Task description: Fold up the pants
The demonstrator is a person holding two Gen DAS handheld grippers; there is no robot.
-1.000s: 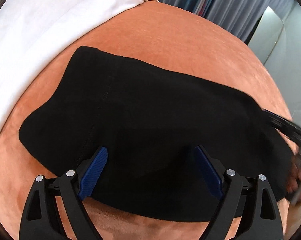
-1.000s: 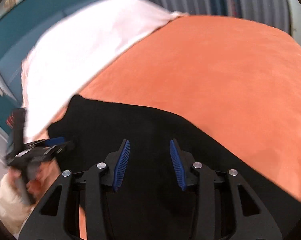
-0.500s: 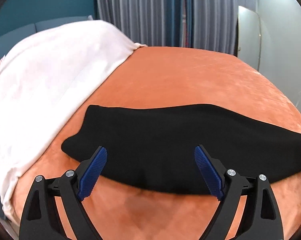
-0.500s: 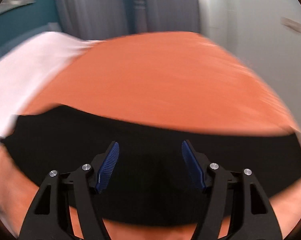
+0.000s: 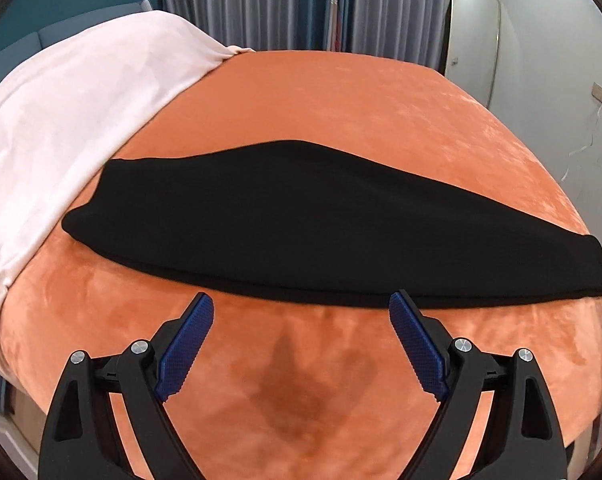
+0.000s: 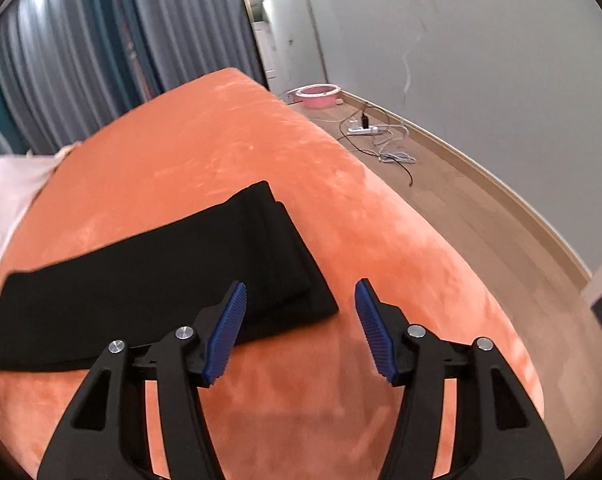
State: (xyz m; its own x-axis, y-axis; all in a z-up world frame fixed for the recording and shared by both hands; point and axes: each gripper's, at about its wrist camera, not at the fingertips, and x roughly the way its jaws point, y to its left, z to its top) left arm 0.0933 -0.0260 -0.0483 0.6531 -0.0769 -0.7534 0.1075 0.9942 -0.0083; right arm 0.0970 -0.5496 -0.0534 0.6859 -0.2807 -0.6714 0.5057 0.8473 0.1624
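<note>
Both hand-held grippers, our left (image 5: pixel 301 312) and right (image 6: pixel 301 300), hang spread wide and hold nothing, apart from the black pants (image 5: pixel 301 216), which lie folded lengthwise on the orange bed (image 5: pixel 341 112).

Both wrist views look down over the bed (image 5: pixel 341 112), sharing the black pants (image 5: pixel 301 232).
</note>
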